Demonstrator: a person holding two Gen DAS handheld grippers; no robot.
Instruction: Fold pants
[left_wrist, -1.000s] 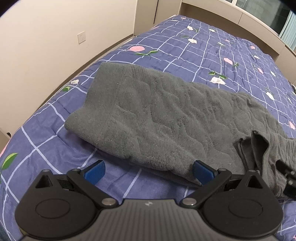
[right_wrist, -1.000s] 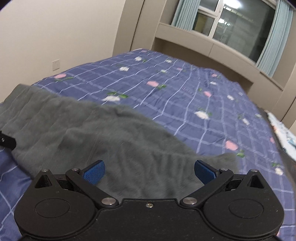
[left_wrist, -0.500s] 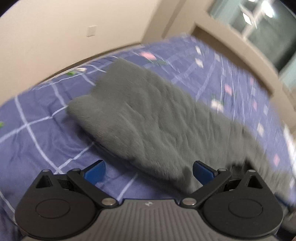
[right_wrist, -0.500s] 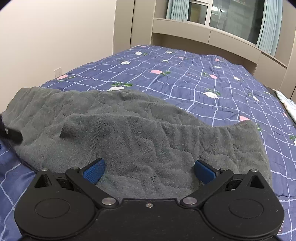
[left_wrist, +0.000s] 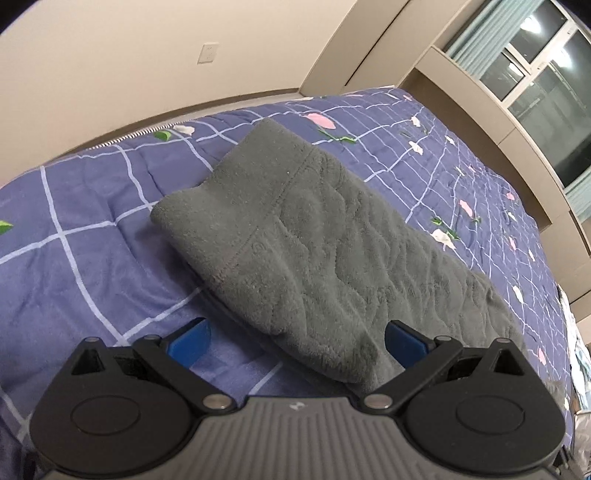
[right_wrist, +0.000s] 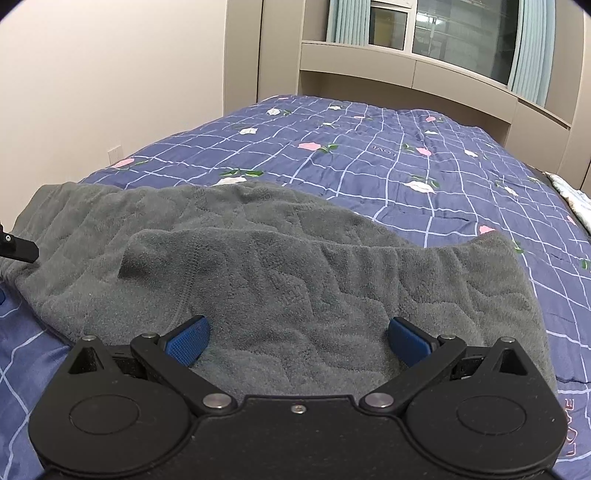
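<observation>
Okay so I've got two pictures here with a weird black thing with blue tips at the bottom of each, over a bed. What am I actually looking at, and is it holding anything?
Those black shapes are hand-held tongs, one in each of a person's hands; no robot arm is involved. Each carries a wide-angle camera looking forward along its two blue-padded fingers, so the room looks bent.

One picture comes from the left tongs, the other from the right tongs. Both look over a bed with a blue checked quilt printed with flowers. On it lie grey fleece pants, already folded over lengthwise; the right view shows their waistband end.

Both pairs of tongs are open, and neither holds anything. They hover at the near edge of the pants. The dark bit at the right view's left edge is probably the other tool.
</observation>
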